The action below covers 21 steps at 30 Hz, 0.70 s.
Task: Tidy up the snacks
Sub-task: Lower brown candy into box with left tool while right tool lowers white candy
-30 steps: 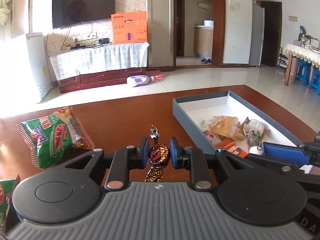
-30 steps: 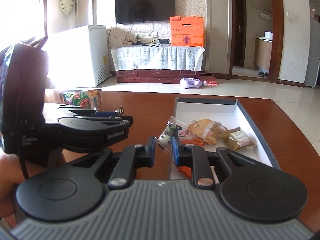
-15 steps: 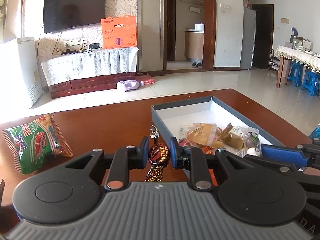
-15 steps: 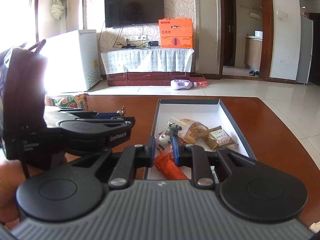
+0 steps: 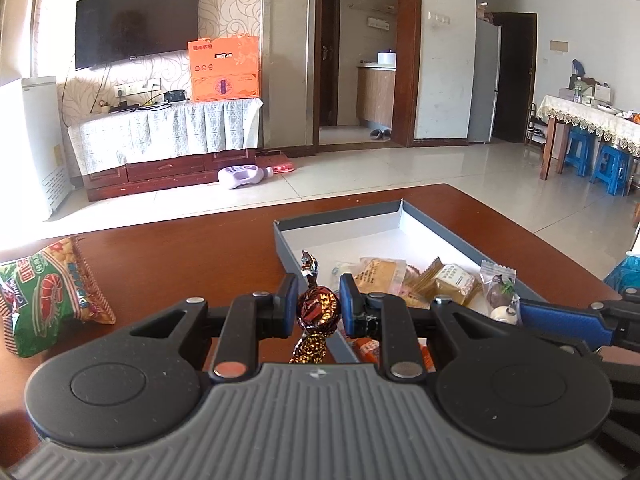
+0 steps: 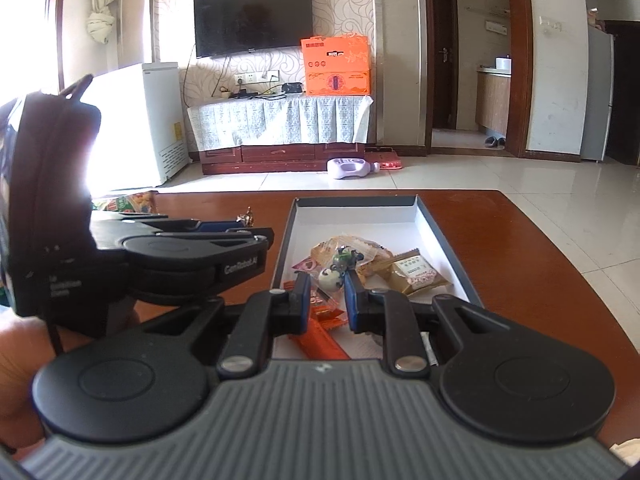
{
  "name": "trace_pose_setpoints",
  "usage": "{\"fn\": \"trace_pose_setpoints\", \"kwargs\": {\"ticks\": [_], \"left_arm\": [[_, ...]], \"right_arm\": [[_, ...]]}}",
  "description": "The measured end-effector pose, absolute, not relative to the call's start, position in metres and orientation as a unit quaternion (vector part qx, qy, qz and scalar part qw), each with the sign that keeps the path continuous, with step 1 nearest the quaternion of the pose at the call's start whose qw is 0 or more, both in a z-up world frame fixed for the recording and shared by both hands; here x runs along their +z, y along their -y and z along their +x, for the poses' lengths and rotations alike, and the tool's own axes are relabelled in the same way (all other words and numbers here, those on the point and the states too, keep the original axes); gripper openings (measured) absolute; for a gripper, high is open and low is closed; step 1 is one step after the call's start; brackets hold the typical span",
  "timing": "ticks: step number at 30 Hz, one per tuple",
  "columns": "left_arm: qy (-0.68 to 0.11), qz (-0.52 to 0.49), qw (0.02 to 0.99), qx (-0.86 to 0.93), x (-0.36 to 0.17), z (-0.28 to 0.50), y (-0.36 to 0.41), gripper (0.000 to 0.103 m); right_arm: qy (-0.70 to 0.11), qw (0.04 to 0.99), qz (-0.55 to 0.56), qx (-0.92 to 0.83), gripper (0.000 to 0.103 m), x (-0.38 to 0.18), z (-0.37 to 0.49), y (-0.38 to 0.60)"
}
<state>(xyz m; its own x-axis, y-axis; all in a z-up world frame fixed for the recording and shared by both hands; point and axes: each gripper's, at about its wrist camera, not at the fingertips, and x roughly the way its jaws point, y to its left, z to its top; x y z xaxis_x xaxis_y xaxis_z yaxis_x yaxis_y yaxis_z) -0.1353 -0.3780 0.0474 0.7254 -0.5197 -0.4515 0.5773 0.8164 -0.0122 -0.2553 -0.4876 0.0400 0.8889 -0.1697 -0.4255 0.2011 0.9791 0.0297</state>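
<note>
Room: wooden table (image 5: 208, 256) in a living room, TV wall beyond; we take the grey tray (image 5: 344, 222) on it as our landmark.
Chocolate: our left gripper (image 5: 319, 311) is clenched on a foil-wrapped chocolate (image 5: 319, 312), long axis upright, one twisted end up and one down.
Chocolate's place: just outside the tray's left wall, near its close corner, held above the tabletop.
Panda sweet: our right gripper (image 6: 329, 289) seems to pinch a small clear packet with a panda-faced sweet (image 6: 331, 279); it hangs over the tray's near end, above the orange wrappers (image 6: 320, 332).
Key relation: tray floor lies to the right of the chocolate, across one low wall; we judge the left hand needs a short rightward carry over that rim.
Nearer hand: the right one is already inside the tray's outline, so its drop looks simpler.
Open room: tray's far half is bare white; the near half holds biscuit packets (image 6: 416, 274).
Edges: our two grippers sit close together, a crowding risk at the near corner.
Outside the tray: a green shrimp-chip bag (image 5: 44, 296) lies well left of it.
</note>
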Motion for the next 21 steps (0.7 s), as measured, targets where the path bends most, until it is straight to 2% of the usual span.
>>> {"fn": "trace_pose_setpoints", "kwargs": {"ticks": [21], "left_arm": [[-0.212,0.072,0.918,-0.327,0.038,-0.115,0.426,0.026]], "right_arm": [[-0.212,0.967,0.024,-0.138,0.021,0.036,-0.252,0.502]]}}
